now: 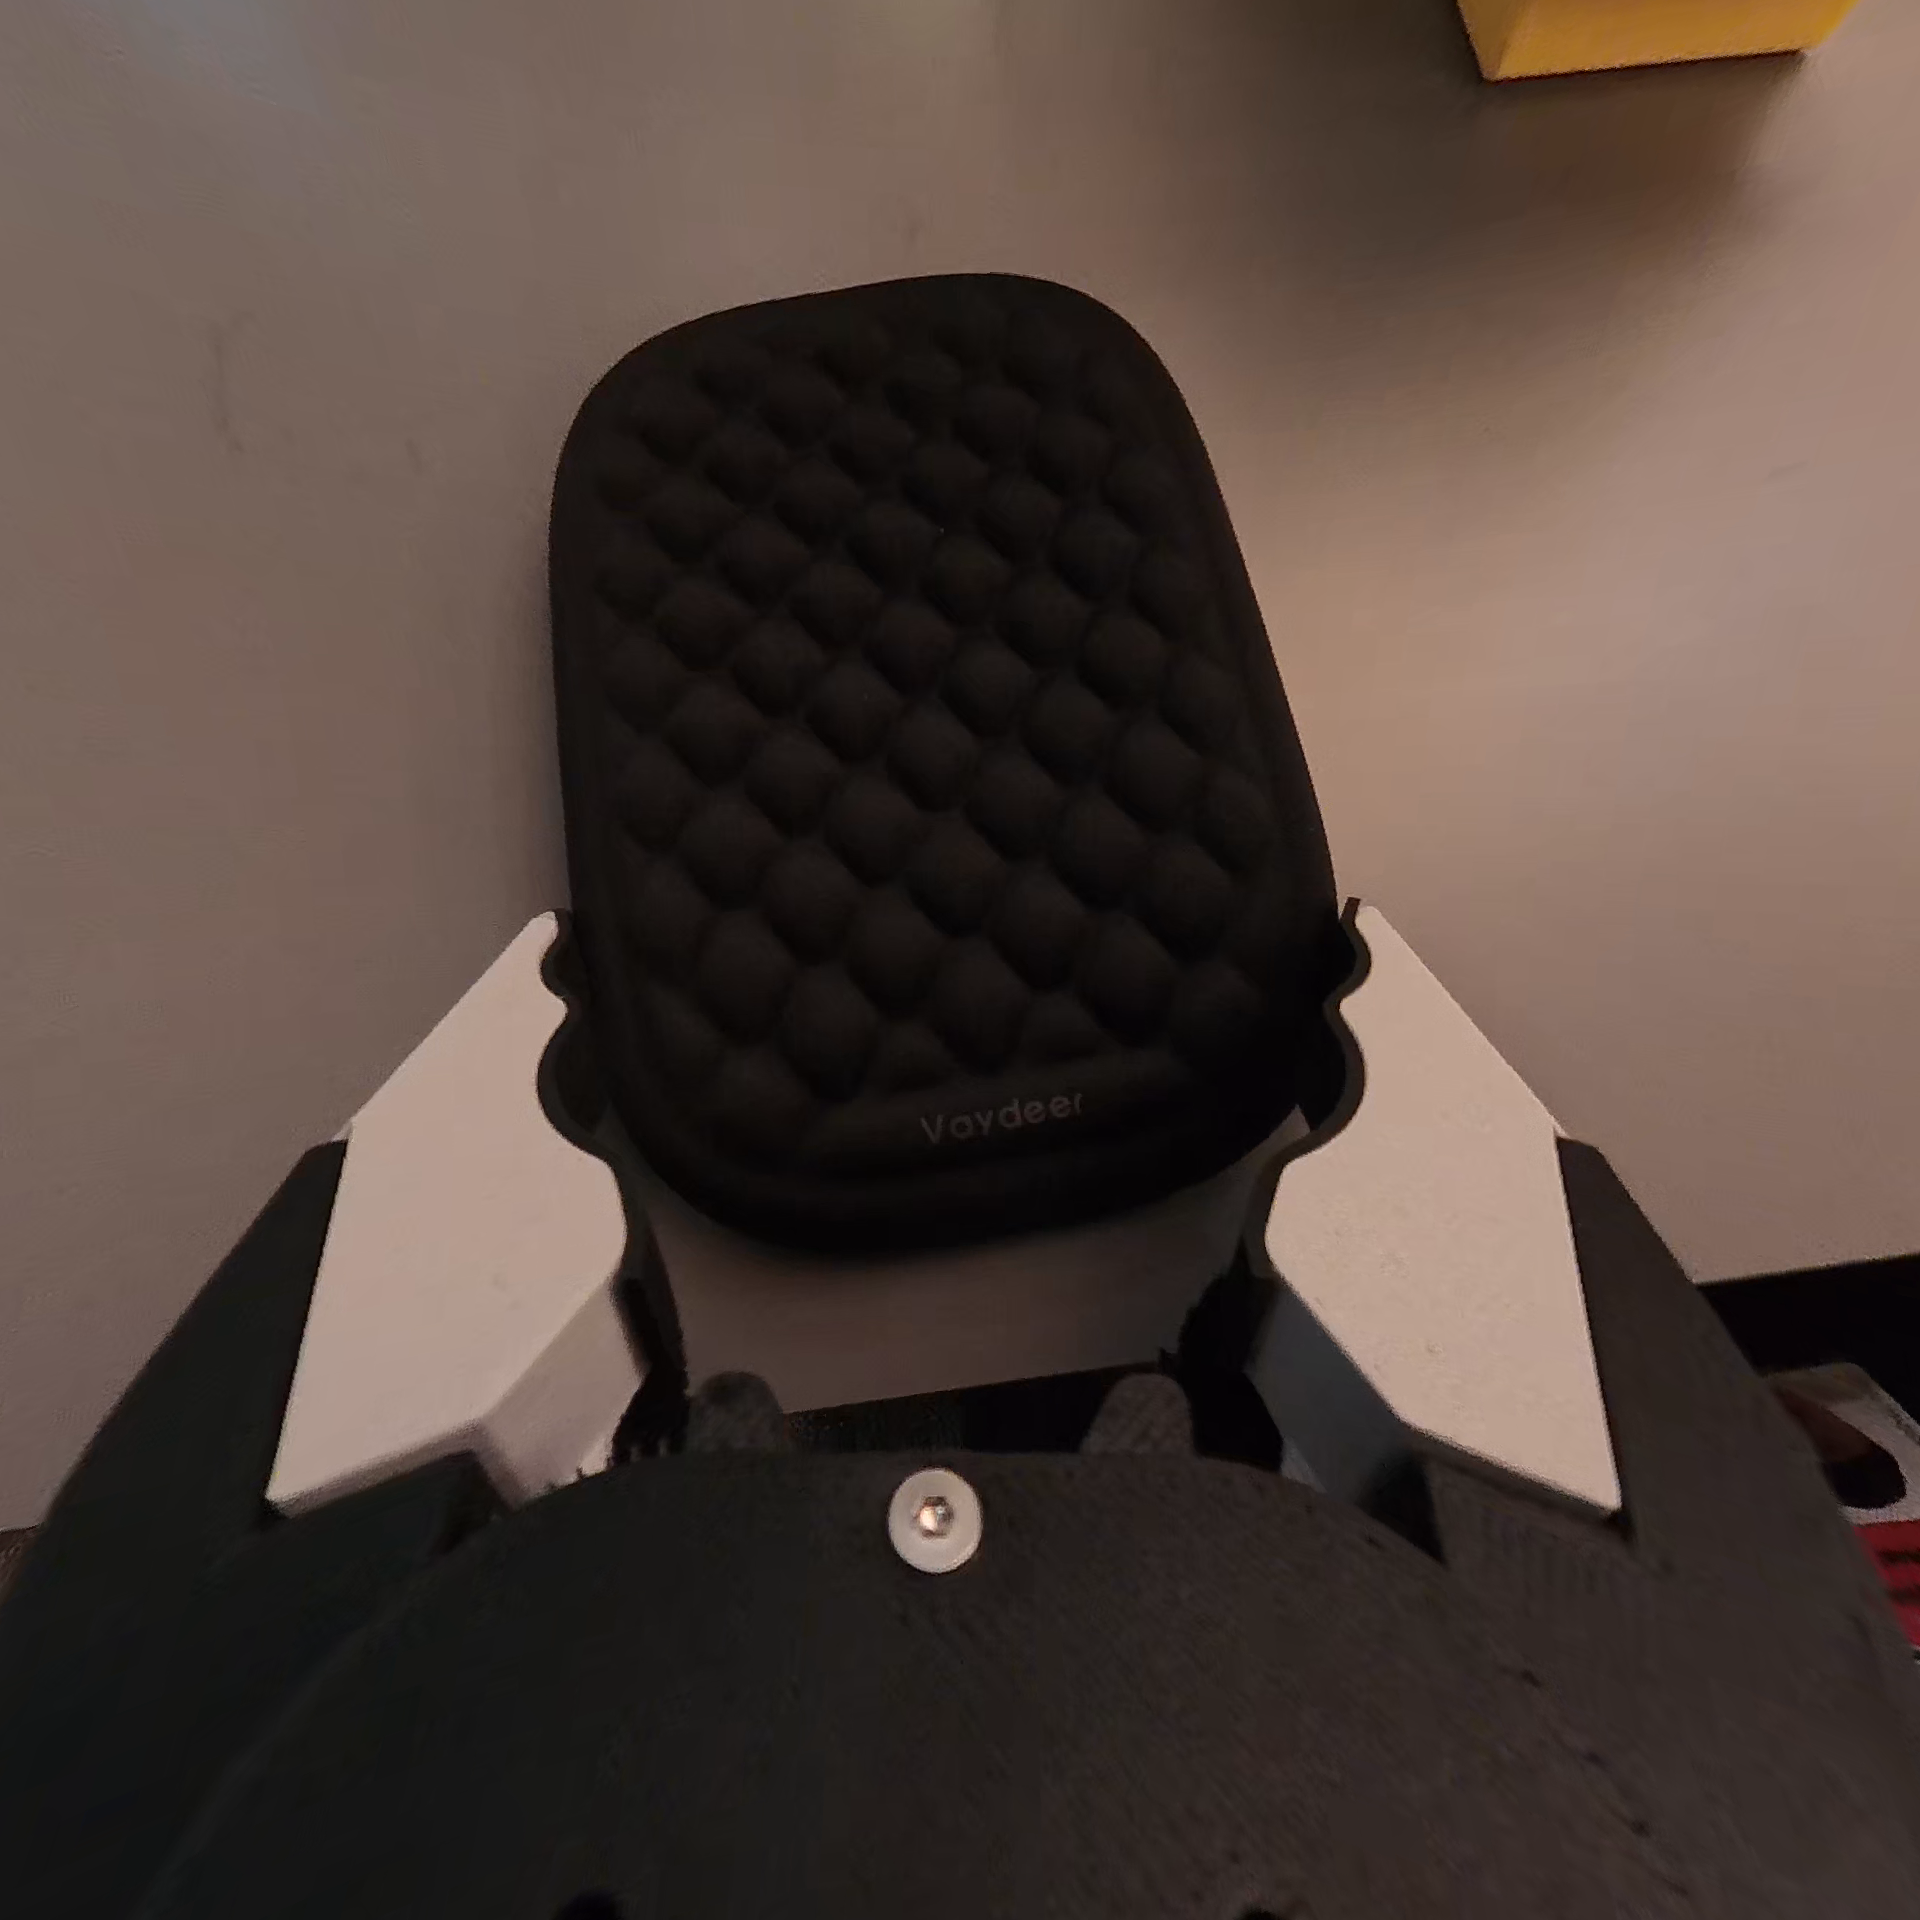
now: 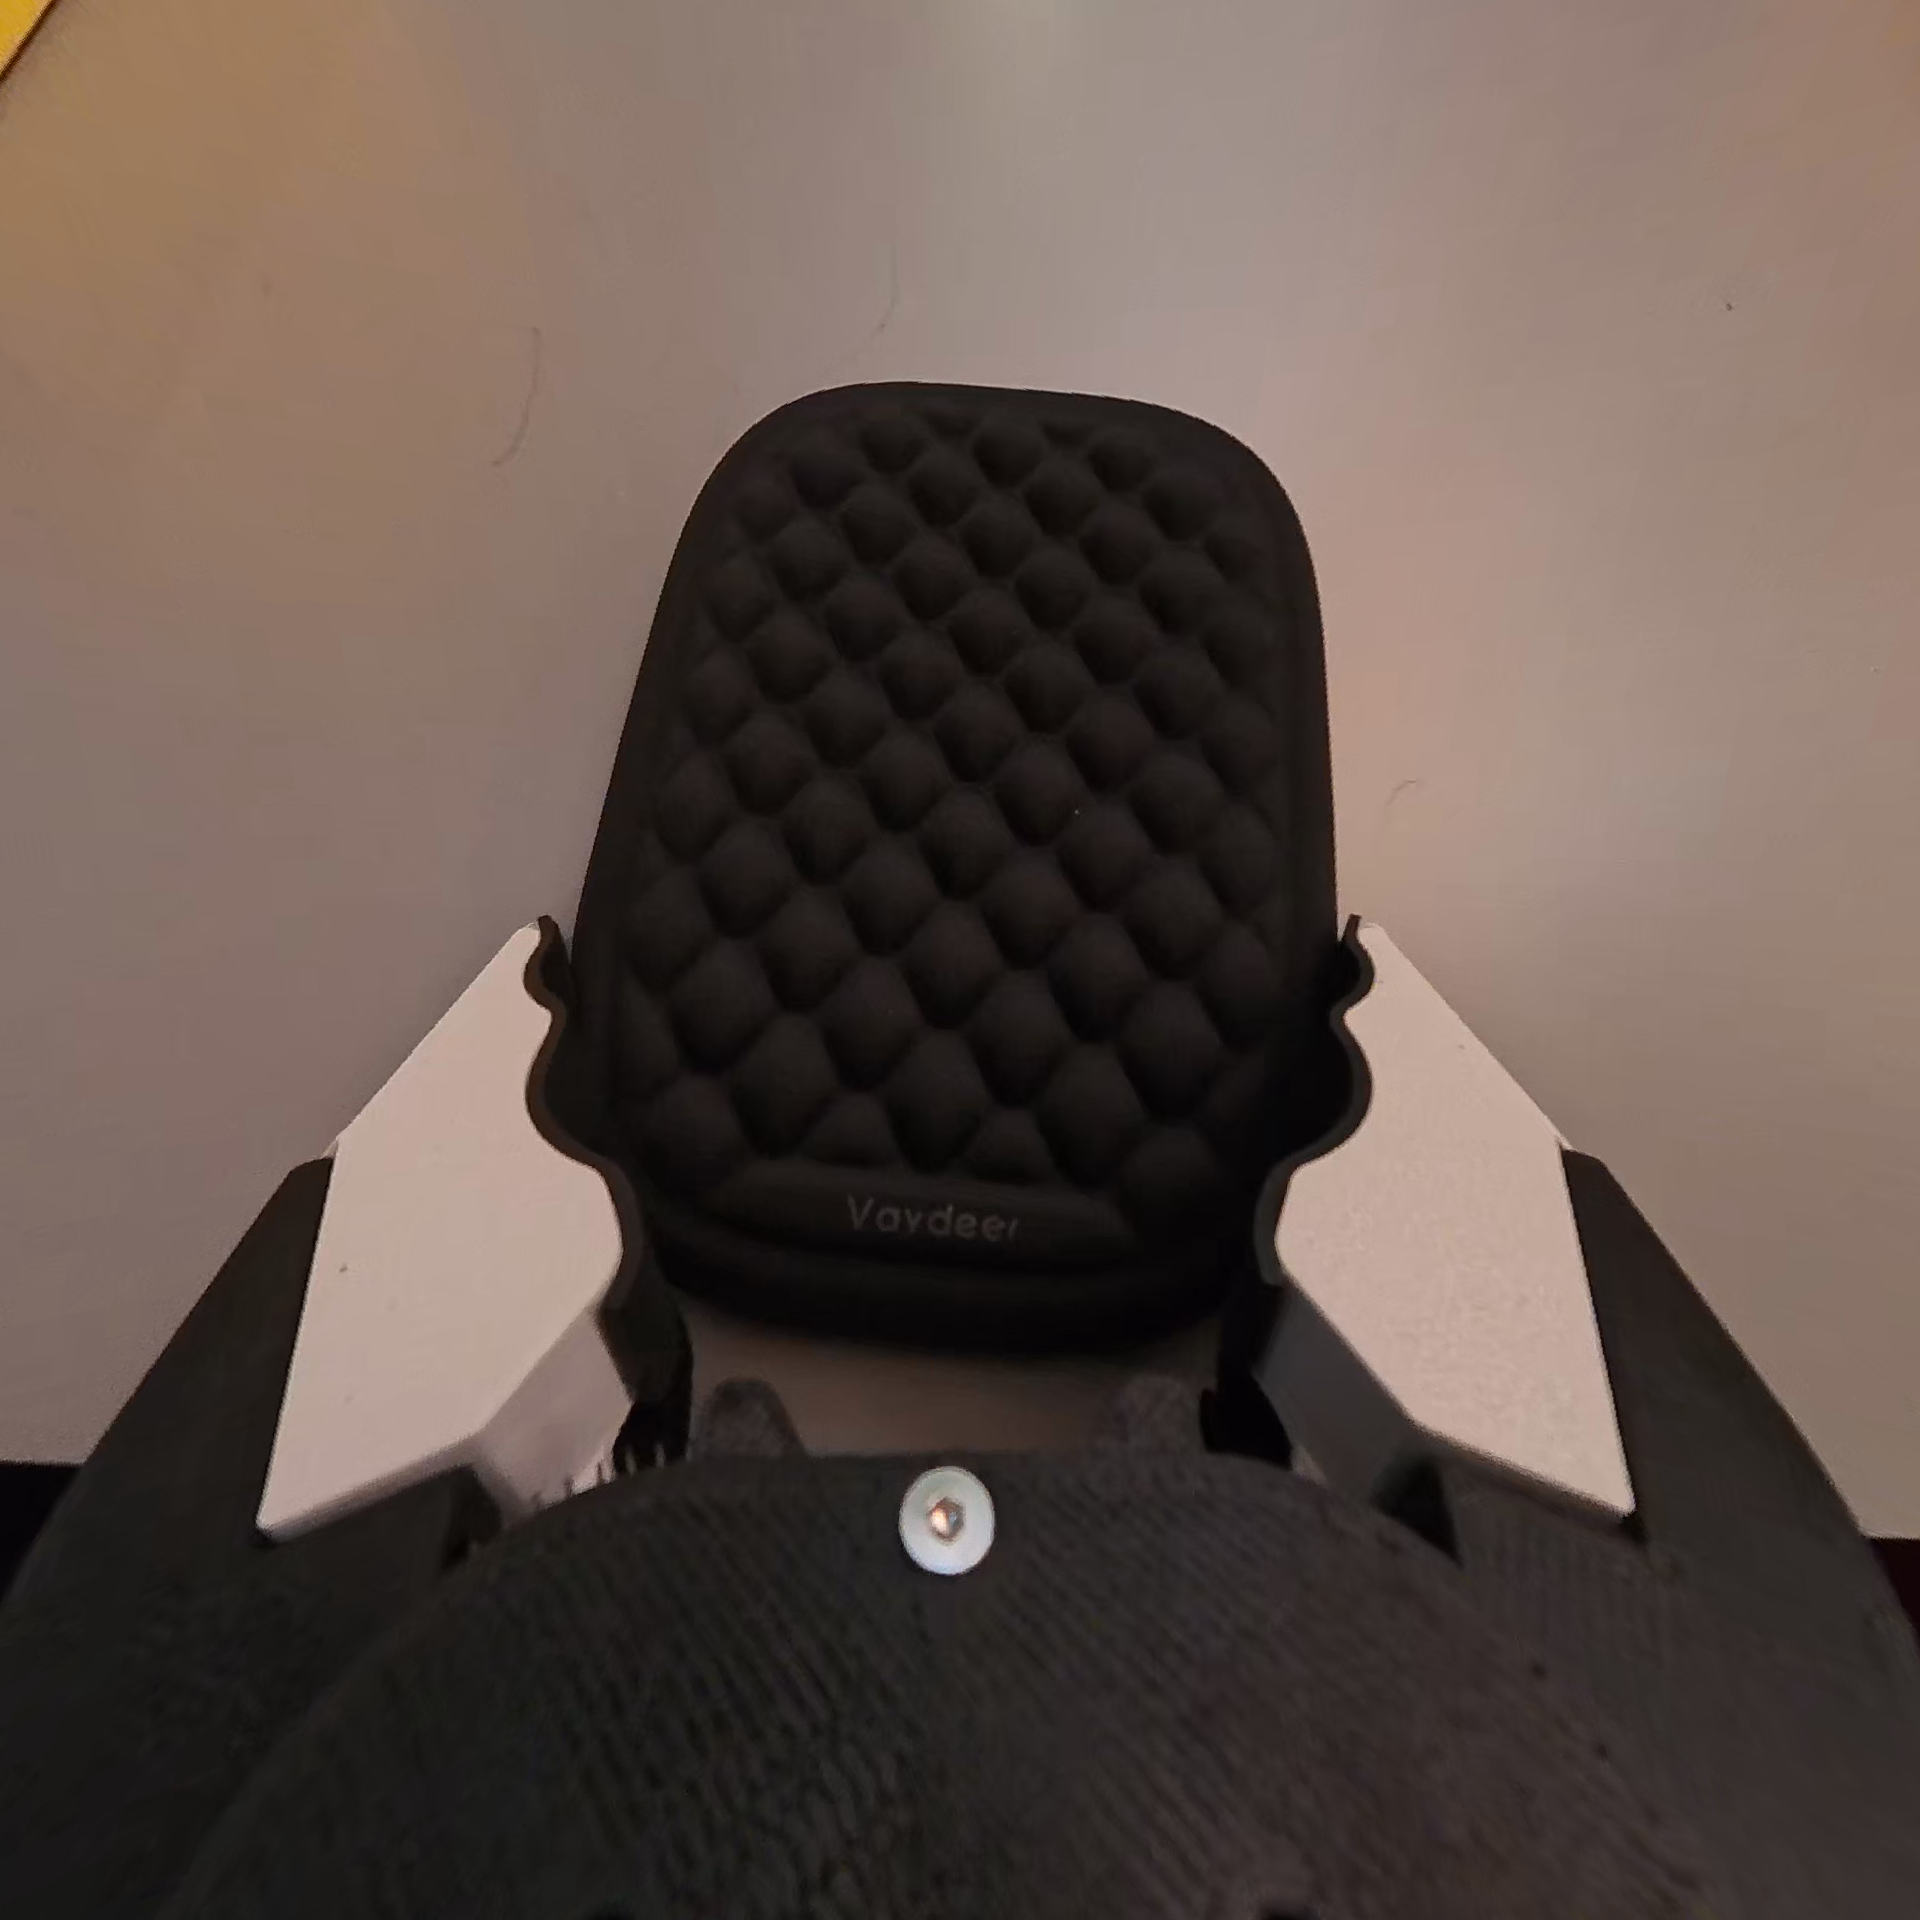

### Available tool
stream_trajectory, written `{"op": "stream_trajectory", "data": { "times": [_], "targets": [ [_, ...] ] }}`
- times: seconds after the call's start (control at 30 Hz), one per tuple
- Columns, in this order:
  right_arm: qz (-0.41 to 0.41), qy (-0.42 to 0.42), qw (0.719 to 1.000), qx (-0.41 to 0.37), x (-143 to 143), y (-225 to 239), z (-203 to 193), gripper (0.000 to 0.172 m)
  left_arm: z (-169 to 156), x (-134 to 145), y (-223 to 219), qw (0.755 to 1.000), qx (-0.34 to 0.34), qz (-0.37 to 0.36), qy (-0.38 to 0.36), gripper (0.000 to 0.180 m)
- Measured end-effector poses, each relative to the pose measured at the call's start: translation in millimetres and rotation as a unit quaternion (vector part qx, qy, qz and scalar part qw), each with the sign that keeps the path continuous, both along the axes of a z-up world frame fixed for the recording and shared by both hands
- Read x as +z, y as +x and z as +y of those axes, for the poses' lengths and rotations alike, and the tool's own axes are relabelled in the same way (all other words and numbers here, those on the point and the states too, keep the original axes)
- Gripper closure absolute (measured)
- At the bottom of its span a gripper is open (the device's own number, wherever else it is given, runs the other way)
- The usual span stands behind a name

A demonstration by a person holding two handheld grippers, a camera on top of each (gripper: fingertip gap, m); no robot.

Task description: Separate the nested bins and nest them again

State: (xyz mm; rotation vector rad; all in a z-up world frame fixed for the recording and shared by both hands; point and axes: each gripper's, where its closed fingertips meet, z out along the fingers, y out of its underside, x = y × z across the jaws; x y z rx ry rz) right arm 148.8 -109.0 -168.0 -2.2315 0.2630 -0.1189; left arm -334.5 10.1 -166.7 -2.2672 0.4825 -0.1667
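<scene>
- The left hand-held gripper (image 1: 951, 925) points forward and down over a pale surface (image 1: 312, 520), its two white fingers (image 1: 457, 1195) spread wide apart.
- A black quilted pad (image 1: 914, 748) lies flat on the surface between those fingers; its sides sit close to the dark inner edges of the tips, and whether they touch cannot be told, so the jaws read as open rather than clamped.
- Farther out, a corner of a yellow bin (image 1: 1662, 31) shows at the top right edge, well apart from the left hand-held gripper.
- The right hand-held gripper (image 2: 951, 935) has the same pose: tilted down over the surface (image 2: 312, 623), white fingers (image 2: 447, 1226) wide apart.
- A second black quilted pad (image 2: 977, 810) rests between them, not visibly squeezed.
- A sliver of yellow (image 2: 21, 36) shows at the top left corner.
</scene>
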Motion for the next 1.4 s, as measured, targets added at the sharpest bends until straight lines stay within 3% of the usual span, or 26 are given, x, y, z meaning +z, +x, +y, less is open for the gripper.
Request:
{"op": "stream_trajectory", "data": {
  "times": [0.2,0.3,0.37,0.47,0.53,0.6,0.63,0.67,0.7,0.83,0.93,1.03,1.13,1.23,1.4],
  "targets": [
    [-0.001,0.014,1.000,0.010,1.7,-0.4,-0.4,0.029,-3.2,1.1,-2.4,1.000,-0.006,-0.006,-0.002,0.043],
    [-0.008,0.035,0.999,0.040,18.3,-4.0,-2.9,0.021,-6.6,25.7,-4.2,0.998,-0.008,-0.053,0.027,0.048],
    [-0.050,0.083,0.993,0.068,63.4,-2.5,-3.2,0.021,-10.2,74.2,-5.1,0.991,-0.023,-0.106,0.083,0.051],
    [-0.110,0.234,0.952,0.162,176.8,-22.4,14.2,0.022,-7.9,189.0,12.0,0.948,-0.110,-0.208,0.212,0.066],
    [-0.100,0.293,0.923,0.231,241.8,-43.4,38.5,0.024,13.5,245.7,29.8,0.934,-0.161,-0.206,0.245,0.071],
    [-0.085,0.326,0.902,0.271,295.6,-54.3,73.8,0.031,50.5,283.1,52.9,0.935,-0.191,-0.172,0.244,0.065],
    [-0.083,0.343,0.889,0.291,321.3,-59.3,92.2,0.045,69.6,303.3,67.2,0.932,-0.205,-0.171,0.245,0.068],
    [-0.075,0.357,0.879,0.306,344.7,-63.2,110.9,0.061,87.7,326.7,82.5,0.925,-0.216,-0.189,0.250,0.069],
    [-0.055,0.370,0.874,0.310,365.7,-65.2,130.2,0.062,103.8,349.9,97.7,0.915,-0.230,-0.212,0.256,0.073],
    [0.025,0.387,0.842,0.374,412.8,-91.7,183.6,0.086,160.9,393.7,138.3,0.909,-0.234,-0.249,0.241,0.072],
    [0.045,0.365,0.855,0.365,399.3,-89.4,218.9,0.094,178.5,382.4,153.8,0.906,-0.243,-0.255,0.234,0.074],
    [0.079,0.307,0.878,0.359,350.2,-86.2,245.5,0.101,193.5,343.7,157.5,0.905,-0.254,-0.264,0.217,0.082],
    [0.139,0.255,0.893,0.344,303.4,-91.3,275.6,0.101,213.7,304.0,159.6,0.920,-0.263,-0.255,0.139,0.085],
    [0.181,0.173,0.905,0.344,261.0,-109.3,298.4,0.100,214.8,300.4,167.4,0.907,-0.284,-0.292,0.107,0.088],
    [0.205,0.117,0.910,0.342,230.1,-129.0,310.2,0.101,218.8,282.1,175.8,0.926,-0.274,-0.246,0.087,0.084]
  ]
}}
